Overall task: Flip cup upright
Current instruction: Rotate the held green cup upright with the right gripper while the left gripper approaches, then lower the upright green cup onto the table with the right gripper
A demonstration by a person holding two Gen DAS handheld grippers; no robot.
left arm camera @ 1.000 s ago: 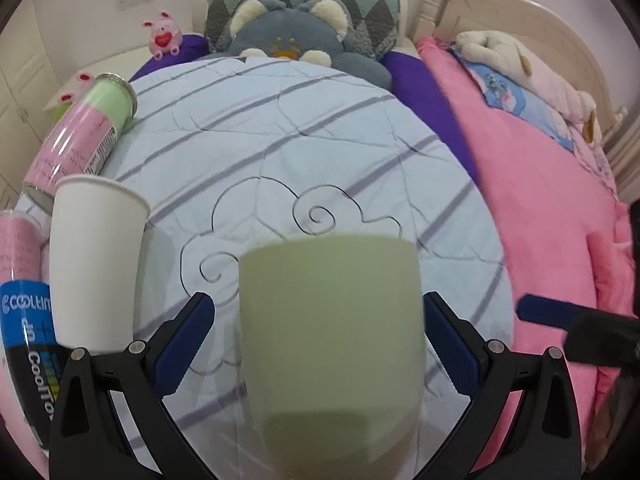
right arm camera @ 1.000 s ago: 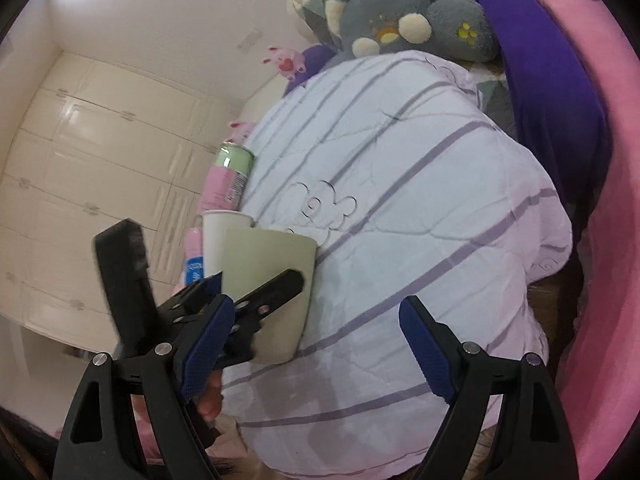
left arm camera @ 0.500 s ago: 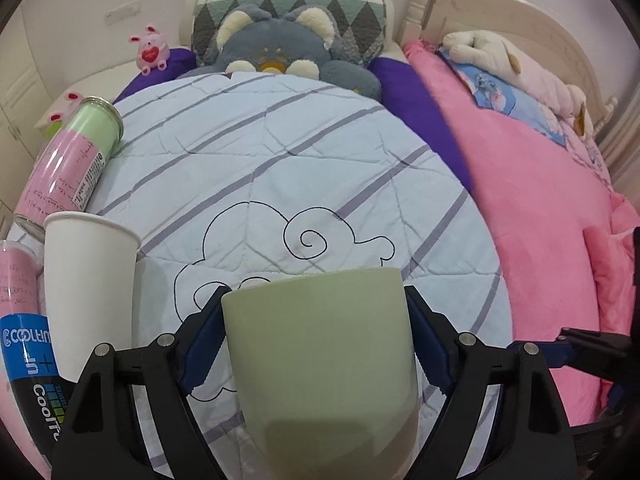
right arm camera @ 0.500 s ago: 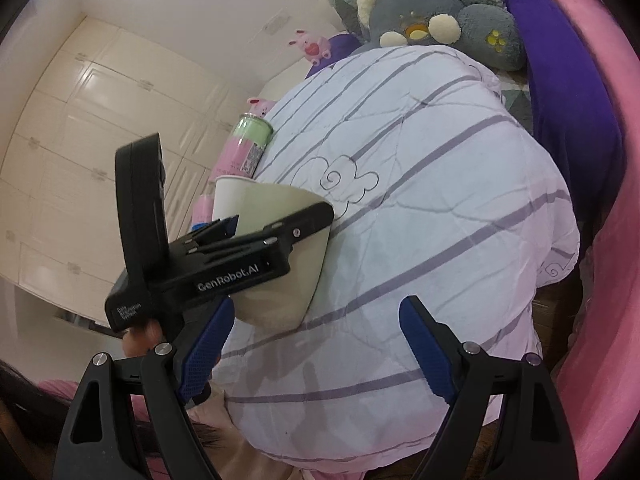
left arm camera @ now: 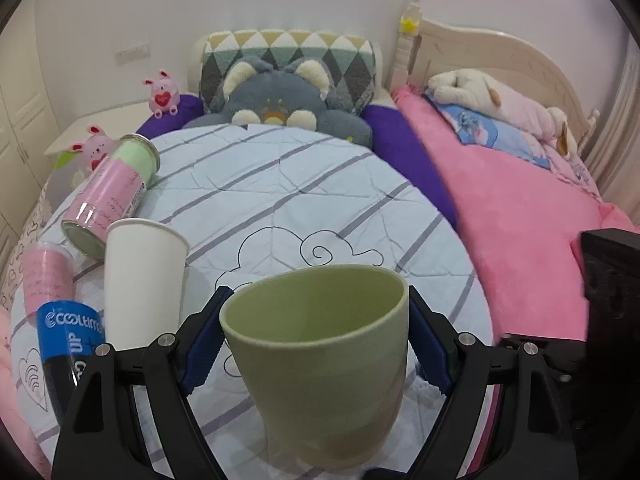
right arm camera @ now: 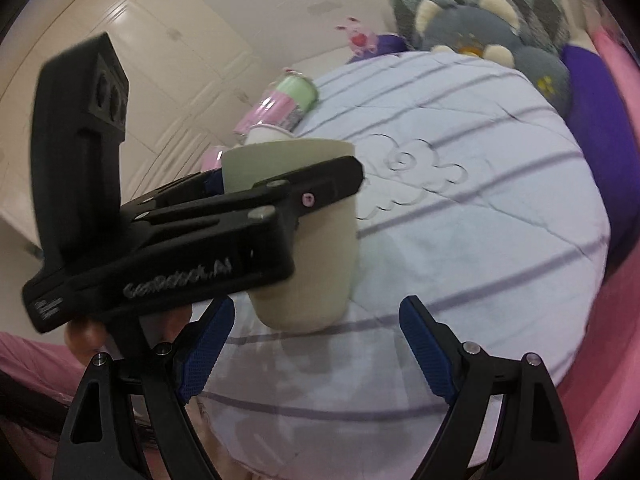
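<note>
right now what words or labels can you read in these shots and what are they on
"COOLTIME", last letters cut off by the white paper cup: blue-banded can, with "UP" below.
"GenRobot.AI", blurred: left gripper body, right wrist view.
Small print on pink-and-green can: too small to read.
Green cup: no text.

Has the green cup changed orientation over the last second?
Yes. The green cup, clamped in the left tongs, now shows its open mouth facing up; earlier its closed base faced up beside the upright white paper cup.
</note>
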